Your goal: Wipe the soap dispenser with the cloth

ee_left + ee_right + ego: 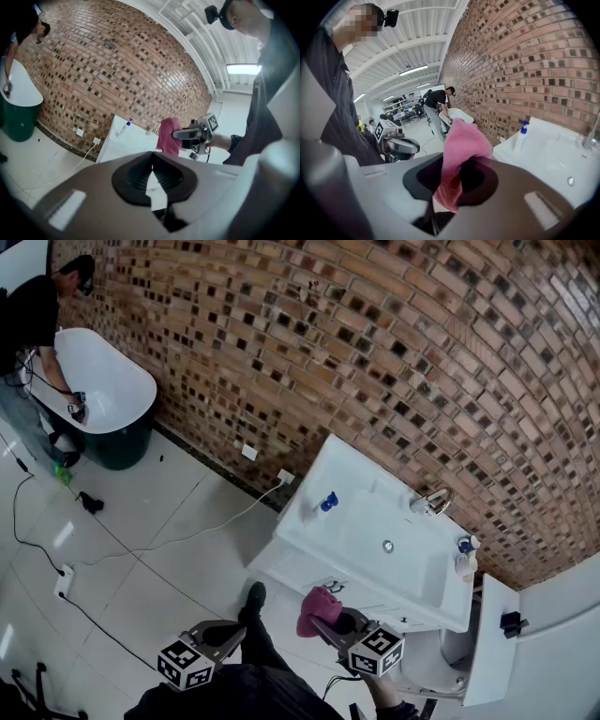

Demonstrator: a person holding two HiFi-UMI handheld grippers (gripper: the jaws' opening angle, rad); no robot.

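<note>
The soap dispenser [323, 504], white with a blue pump, stands at the left back corner of the white sink cabinet [309, 563]; it also shows as the soap dispenser [520, 135] and, small, as the soap dispenser [127, 124]. My right gripper [326, 622] is shut on a pink cloth [317, 606], held in the air in front of the cabinet, apart from the dispenser. In the right gripper view the cloth [459, 145] sticks up from the jaws of that gripper [447, 187]. My left gripper [239, 630] is shut and empty, lower left of the cloth; its closed jaws show at the left gripper [151, 165].
A faucet [431, 502] and a second bottle [466, 557] stand on the sink's far side. A brick wall [375, 352] runs behind. A toilet [431, 667] is right of the cabinet. Cables [141, 549] cross the floor; a person [37, 324] bends over a bathtub [103, 390].
</note>
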